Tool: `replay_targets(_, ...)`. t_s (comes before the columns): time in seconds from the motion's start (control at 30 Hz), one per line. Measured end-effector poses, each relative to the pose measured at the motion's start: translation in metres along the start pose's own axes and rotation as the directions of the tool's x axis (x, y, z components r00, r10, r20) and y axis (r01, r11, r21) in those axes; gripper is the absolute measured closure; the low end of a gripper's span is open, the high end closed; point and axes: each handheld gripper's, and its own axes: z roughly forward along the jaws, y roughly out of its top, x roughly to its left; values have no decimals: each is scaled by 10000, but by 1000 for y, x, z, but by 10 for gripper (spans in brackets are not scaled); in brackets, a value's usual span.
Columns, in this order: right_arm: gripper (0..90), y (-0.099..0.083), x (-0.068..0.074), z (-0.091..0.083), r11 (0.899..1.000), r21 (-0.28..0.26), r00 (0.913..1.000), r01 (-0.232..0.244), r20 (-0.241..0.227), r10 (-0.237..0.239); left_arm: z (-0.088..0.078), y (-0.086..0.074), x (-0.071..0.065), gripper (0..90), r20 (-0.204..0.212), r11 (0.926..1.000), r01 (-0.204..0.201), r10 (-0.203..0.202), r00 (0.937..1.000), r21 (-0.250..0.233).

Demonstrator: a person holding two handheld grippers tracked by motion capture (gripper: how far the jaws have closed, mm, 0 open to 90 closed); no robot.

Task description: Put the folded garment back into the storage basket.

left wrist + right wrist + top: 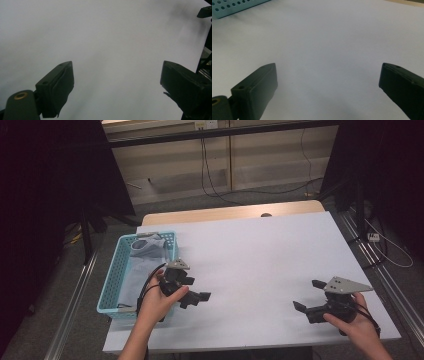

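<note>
A teal perforated basket (pixel 111 280) stands at the table's left edge, and a grey cloth (pixel 145 252) lies inside it. My left gripper (pixel 197 289) hovers just right of the basket's front corner, pointing right. Its jaws stand wide apart in the left gripper view (pixel 116 67), with bare white table between them. My right gripper (pixel 307 295) is near the front right corner, pointing left. It is open too (pixel 328 66) and holds nothing. A corner of the basket (pixel 234 6) sits at the top left of the right gripper view.
The white table top (pixel 260 250) stretches between the two grippers, with a wooden strip (pixel 230 212) along its far edge. Metal rails run along the floor on both sides. Cables hang against the back wall. A jaw of the right gripper (pixel 205 11) appears far off in the left gripper view.
</note>
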Motion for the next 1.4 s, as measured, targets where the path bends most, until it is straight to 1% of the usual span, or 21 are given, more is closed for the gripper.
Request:
replay_targets(0.27, 15, -1, 0, -1, 10000, -45, 10000, 11, 6, -11, 4, -7, -2, 122, 85, 9999, 76, -75, 9999, -128)
replay_targets(0.3, 15, -1, 0, -2, 10000, -42, 10000, 16, -9, -16, 4, -9, -2, 121, 99, 9999, -28, 30, 9999, -111)
replay_targets(0.4, 14, -1, 0, -2, 10000, -43, 10000, 40, -4, -40, 6, -12, -3, 121, 194, 9998, -145, 148, 9997, -125)
replay_targets(0.43, 14, -2, 0, -1, 10000, -35, 10000, 39, 10, -39, 6, -13, -3, 119, 184, 9998, -185, 186, 9997, -65)
replay_targets(0.6, 14, -2, -1, -2, 10000, -40, 10000, 13, 26, -12, 9, -17, -4, 119, 283, 9997, -184, 188, 9994, -144)
replay_targets(0.67, 14, -3, -1, -3, 10000, -56, 10000, -12, 47, 12, 9, -18, -5, 119, 241, 9997, -149, 154, 9996, -210)
replay_targets(0.73, 14, -4, -1, -3, 10000, -57, 10000, -3, 52, 3, 11, -18, -6, 119, 293, 9996, -272, 275, 9992, -85)
replay_targets(0.77, 14, -4, -1, -3, 10000, -57, 10000, -9, 55, 9, 11, -18, -6, 119, 293, 9996, -272, 275, 9992, -85)
replay_targets(0.8, 14, -4, -1, -3, 10000, -57, 10000, -12, 61, 13, 12, -19, -6, 118, 236, 9990, -435, 434, 9988, 28)
replay_targets(0.83, 14, -4, -1, -3, 10000, -57, 10000, -12, 61, 13, 12, -19, -6, 118, 236, 9990, -435, 434, 9988, 28)
replay_targets(0.87, 14, -5, -2, -4, 10000, -42, 10000, -28, 70, 28, 13, -20, -7, 118, 323, 9991, -433, 433, 9985, -3)
replay_targets(1.1, 14, -8, -4, -6, 10000, -26, 9999, -63, 150, 64, 13, -25, -6, 118, 401, 9987, -494, 498, 9980, -101)
replay_targets(1.17, 14, -8, -4, -6, 10000, -29, 9999, -67, 143, 67, 14, -27, -6, 118, 412, 9991, -425, 426, 9982, -48)
replay_targets(1.2, 14, -8, -3, -6, 10000, -16, 9999, -51, 140, 51, 15, -28, -5, 118, 390, 9989, -460, 462, 9982, -37)
replay_targets(1.27, 14, -8, -2, -7, 10000, -47, 9999, -12, 120, 13, 15, -29, -6, 118, 371, 9978, -661, 661, 9971, -22)
replay_targets(1.37, 14, -8, -2, -7, 10000, -40, 9999, 38, 99, -37, 15, -30, -7, 117, 365, 9980, -625, 627, 9974, -81)
replay_targets(1.4, 14, -8, -2, -6, 10000, -30, 9999, 30, 104, -29, 15, -30, -7, 117, 351, 9976, -684, 686, 9970, -76)
